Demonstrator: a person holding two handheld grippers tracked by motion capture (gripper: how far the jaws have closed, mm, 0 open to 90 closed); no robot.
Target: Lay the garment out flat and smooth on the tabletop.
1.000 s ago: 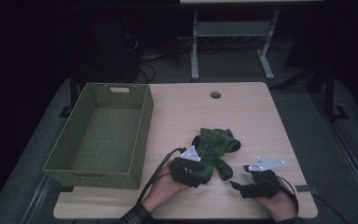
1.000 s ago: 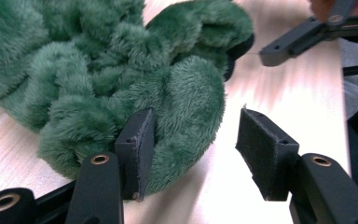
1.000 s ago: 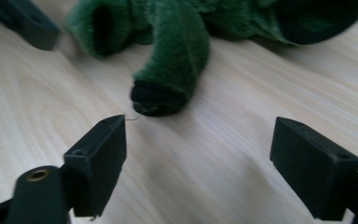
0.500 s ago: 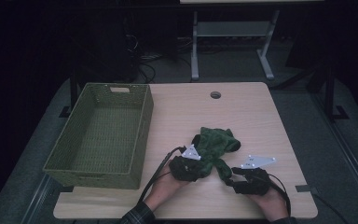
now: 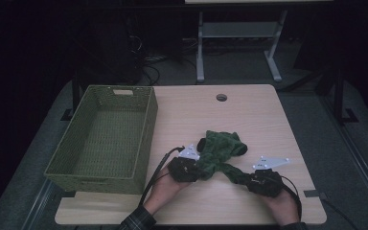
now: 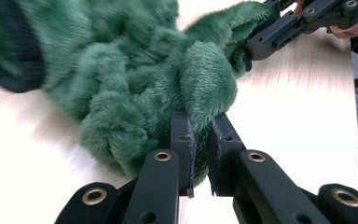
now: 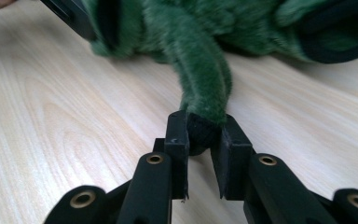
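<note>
Left of the left gripper point(image 5: 199, 168), well apart: one olive-green woven rectangular basket point(image 5: 62, 165), nothing in it that I can make out.

Left gripper: jaws have just been closing and now pinch a fold of the one dark-green fuzzy fleece garment point(image 5: 220, 151), black cuff showing; pads buried in pile in the left gripper view point(image 6: 198, 147). The bulk of the garment lies just beyond its jaws, flat on the pale wooden tabletop point(image 5: 249, 110).

Right gripper point(image 5: 242, 178): jaws also just closed, clamped on a narrow twisted end of the same garment point(image 7: 200, 84), which stretches ahead and leftward toward the other gripper.

Risks, as I judge them:
- Right hold is on a thin tip; a brisk lift could pull it free.
- Left bite may have pile only, not cloth; it could slip under weight.
- Pulling the hands apart would tighten the twist rather than spread the piece.

Count: two grippers, one garment, one basket, one table.
</note>
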